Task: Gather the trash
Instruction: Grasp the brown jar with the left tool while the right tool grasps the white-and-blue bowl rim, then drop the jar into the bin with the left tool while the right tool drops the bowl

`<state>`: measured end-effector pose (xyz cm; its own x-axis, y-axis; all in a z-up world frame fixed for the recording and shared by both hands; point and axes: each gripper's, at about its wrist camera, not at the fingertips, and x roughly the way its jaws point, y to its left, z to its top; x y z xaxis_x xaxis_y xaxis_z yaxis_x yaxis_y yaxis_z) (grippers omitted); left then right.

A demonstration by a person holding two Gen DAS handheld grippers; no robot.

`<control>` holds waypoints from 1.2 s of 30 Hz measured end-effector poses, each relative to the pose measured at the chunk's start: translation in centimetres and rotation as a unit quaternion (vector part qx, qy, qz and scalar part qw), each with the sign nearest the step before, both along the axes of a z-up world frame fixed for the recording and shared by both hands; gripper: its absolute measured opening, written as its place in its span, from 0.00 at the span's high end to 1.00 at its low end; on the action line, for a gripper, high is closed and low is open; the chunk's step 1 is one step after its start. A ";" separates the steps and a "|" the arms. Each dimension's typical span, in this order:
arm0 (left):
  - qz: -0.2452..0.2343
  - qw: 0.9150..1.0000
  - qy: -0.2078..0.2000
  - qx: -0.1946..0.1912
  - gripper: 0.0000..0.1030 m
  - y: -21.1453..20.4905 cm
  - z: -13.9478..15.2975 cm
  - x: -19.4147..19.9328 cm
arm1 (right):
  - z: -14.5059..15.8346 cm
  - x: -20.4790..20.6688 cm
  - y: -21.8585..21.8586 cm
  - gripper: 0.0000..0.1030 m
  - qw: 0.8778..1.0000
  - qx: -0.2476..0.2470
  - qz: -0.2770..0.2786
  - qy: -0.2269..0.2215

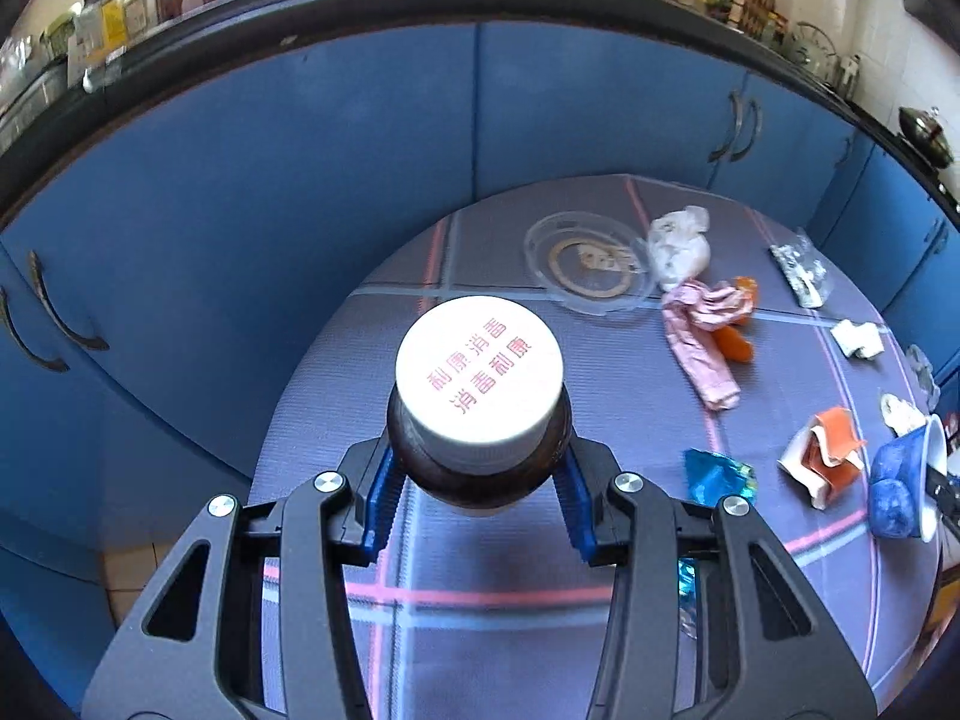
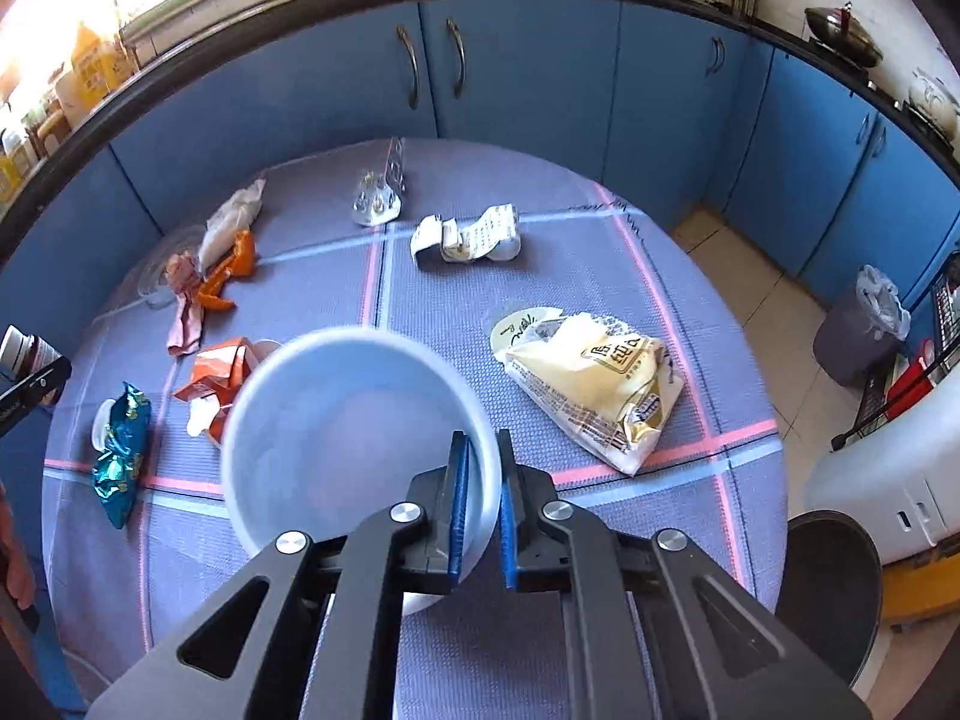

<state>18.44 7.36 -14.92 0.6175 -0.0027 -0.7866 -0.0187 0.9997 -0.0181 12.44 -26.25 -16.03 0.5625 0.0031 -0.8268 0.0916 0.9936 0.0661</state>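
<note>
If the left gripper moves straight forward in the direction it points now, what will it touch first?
Probably nothing at first: the left gripper already holds the brown bottle above the table. Straight ahead lies the clear plastic lid, but depth is unclear.

Round table (image 2: 600, 630) in purple plaid cloth, crumpled wrappers (image 2: 207, 381), cream bag (image 2: 594, 384), clear lid (image 1: 591, 261) lying on it

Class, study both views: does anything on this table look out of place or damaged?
Yes. Crumpled wrappers litter the cloth: a teal one, a torn orange carton and a squashed yellow bag. The bowl looks empty and intact.
</note>
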 end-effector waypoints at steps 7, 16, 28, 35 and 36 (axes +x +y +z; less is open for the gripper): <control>-0.035 0.999 -0.012 0.001 0.56 -3.5 1.6 -1.1 | 2.6 -1.8 -1.1 0.94 0.999 -0.017 -0.008 -0.034; -0.103 0.994 -0.020 -0.005 0.56 -10.8 3.6 -2.7 | 6.3 -5.5 -5.1 0.94 0.995 -0.053 -0.047 -0.069; -0.195 0.980 -0.023 -0.002 0.55 -20.4 5.3 -6.2 | 8.6 -10.3 -10.5 0.94 0.987 -0.092 -0.095 -0.087; -0.232 0.972 -0.021 0.004 0.55 -24.8 5.4 -7.5 | 8.2 -12.2 -13.7 0.94 0.984 -0.094 -0.124 -0.083; -0.237 0.971 -0.021 0.006 0.55 -25.4 5.5 -7.6 | 8.1 -12.5 -14.2 0.94 0.984 -0.093 -0.129 -0.082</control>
